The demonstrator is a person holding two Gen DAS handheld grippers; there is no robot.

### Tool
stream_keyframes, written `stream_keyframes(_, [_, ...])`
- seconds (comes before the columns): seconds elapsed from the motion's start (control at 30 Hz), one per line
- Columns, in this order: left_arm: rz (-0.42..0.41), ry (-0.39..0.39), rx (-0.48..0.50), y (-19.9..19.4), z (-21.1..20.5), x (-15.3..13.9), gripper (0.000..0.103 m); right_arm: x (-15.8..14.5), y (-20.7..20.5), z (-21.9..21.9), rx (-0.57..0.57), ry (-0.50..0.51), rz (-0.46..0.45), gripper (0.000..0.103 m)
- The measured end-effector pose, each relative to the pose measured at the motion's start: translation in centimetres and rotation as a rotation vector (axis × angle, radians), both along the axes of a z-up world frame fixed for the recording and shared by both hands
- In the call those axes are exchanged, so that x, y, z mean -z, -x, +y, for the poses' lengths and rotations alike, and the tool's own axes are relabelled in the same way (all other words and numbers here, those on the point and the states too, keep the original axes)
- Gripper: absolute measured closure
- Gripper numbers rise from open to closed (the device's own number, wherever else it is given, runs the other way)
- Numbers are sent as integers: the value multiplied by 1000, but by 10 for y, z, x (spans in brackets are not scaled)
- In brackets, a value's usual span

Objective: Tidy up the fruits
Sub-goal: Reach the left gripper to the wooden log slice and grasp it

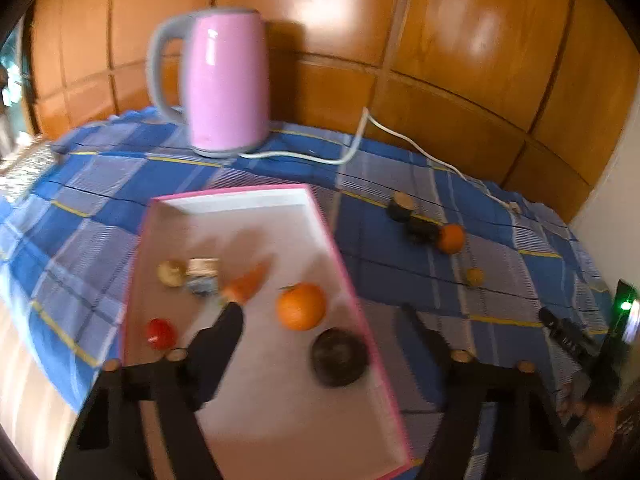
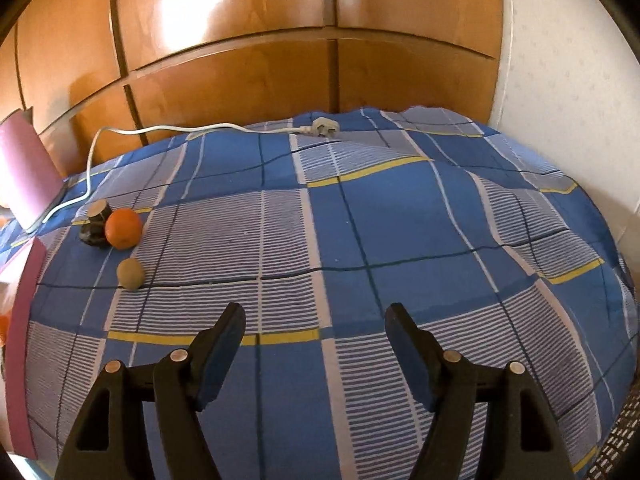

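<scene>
- The pink-rimmed tray (image 1: 256,400) on the blue checked cloth (image 2: 400,220) already holds an orange (image 1: 301,306), a carrot (image 1: 248,282), a red fruit (image 1: 161,333), a dark round item (image 1: 339,357) and a few blurred pieces near its far left corner.
- Left outside, near the cloth's far edge beside the pink kettle (image 1: 226,80): a second orange (image 2: 124,228) touching two dark pieces (image 2: 95,224), plus a small brownish fruit (image 2: 130,274) just nearer. I judge the task roughly half done.
- The left gripper (image 1: 320,320) hovers over the tray, jaws spread, holding nothing.
- The right gripper (image 2: 316,320) hangs above bare cloth, well apart from the leftover fruit, jaws released and empty.
</scene>
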State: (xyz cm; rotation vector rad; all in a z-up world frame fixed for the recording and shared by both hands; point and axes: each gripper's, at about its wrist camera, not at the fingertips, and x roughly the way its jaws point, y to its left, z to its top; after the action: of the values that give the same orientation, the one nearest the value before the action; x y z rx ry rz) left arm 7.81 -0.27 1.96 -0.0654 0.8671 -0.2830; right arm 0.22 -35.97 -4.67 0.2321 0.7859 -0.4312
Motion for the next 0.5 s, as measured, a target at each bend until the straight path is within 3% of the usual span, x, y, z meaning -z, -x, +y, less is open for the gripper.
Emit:
stream_keyframes(0.2, [68, 34, 60, -34, -35, -2, 38, 1, -2, -2, -25, -46, -26, 30])
stream_keyframes(0.5, [98, -19, 112, -83, -87, -1, 54, 0, -7, -7, -24, -83, -50, 30])
